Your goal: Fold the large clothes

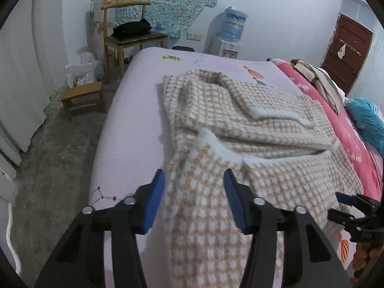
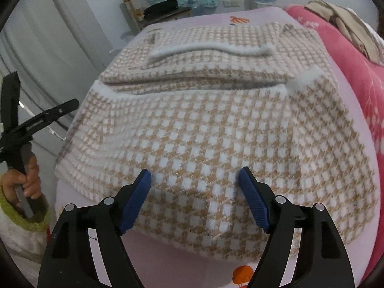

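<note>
A large beige-and-white checked knit garment (image 1: 252, 129) with white fluffy trim lies partly folded on the pink bed sheet (image 1: 134, 120). It also shows in the right wrist view (image 2: 204, 120), with a sleeve folded across its top. My left gripper (image 1: 194, 180) is open, its blue pads either side of the garment's near left edge, holding nothing. My right gripper (image 2: 195, 177) is open above the garment's near hem, empty. The right gripper shows at the left wrist view's right edge (image 1: 345, 199). The left gripper's handle (image 2: 21, 129) shows in the right wrist view.
A red floral quilt (image 1: 336, 120) with beige clothes (image 1: 319, 81) lies along the bed's right side. A wooden chair (image 1: 129, 33) with black cloth, a small stool (image 1: 81, 96) and a water dispenser (image 1: 228, 40) stand beyond the bed. Bare concrete floor (image 1: 60, 144) lies left.
</note>
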Tool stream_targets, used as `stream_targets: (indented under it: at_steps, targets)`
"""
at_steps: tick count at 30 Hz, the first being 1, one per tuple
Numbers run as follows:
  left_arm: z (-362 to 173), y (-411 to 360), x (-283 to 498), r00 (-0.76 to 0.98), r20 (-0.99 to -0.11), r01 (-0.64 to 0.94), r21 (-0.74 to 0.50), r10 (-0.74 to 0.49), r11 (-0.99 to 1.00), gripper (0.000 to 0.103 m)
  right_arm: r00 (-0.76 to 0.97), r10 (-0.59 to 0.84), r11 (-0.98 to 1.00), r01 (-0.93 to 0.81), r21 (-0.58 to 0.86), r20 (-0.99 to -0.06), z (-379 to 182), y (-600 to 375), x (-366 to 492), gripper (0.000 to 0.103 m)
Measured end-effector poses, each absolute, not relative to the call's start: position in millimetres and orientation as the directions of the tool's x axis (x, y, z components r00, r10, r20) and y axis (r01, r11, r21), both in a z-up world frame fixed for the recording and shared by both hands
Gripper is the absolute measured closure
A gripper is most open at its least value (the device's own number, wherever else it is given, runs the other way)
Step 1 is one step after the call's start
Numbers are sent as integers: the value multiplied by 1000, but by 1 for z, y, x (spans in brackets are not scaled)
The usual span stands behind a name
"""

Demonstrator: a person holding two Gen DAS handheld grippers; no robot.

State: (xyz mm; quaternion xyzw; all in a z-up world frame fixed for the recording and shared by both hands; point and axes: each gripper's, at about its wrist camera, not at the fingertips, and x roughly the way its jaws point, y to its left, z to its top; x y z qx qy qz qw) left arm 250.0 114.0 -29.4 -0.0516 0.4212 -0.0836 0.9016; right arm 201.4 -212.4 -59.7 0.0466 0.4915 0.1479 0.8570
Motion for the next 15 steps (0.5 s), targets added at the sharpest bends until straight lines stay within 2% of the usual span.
stream_targets:
  at_steps: [3,6,12,15]
  targets:
    - [-40,114,264,603,-765,112,-198,-225,974,73,475,298,953,-199,229,-828,-61,-212,201,30]
    - [-43,110,267,592,-768,135,-206,-245,969,77,476,294,954,-196,226,-829,-61,-211,200,30]
    - [-35,108,250,573,-726,215,-313,-379,925,78,473,296,953,-201,226,-830,-62,-210,201,30]
    - [-41,109,250,569,-743,196,-292,-351,936,78,471,298,953,-203,226,-830,-62,-211,202,29]
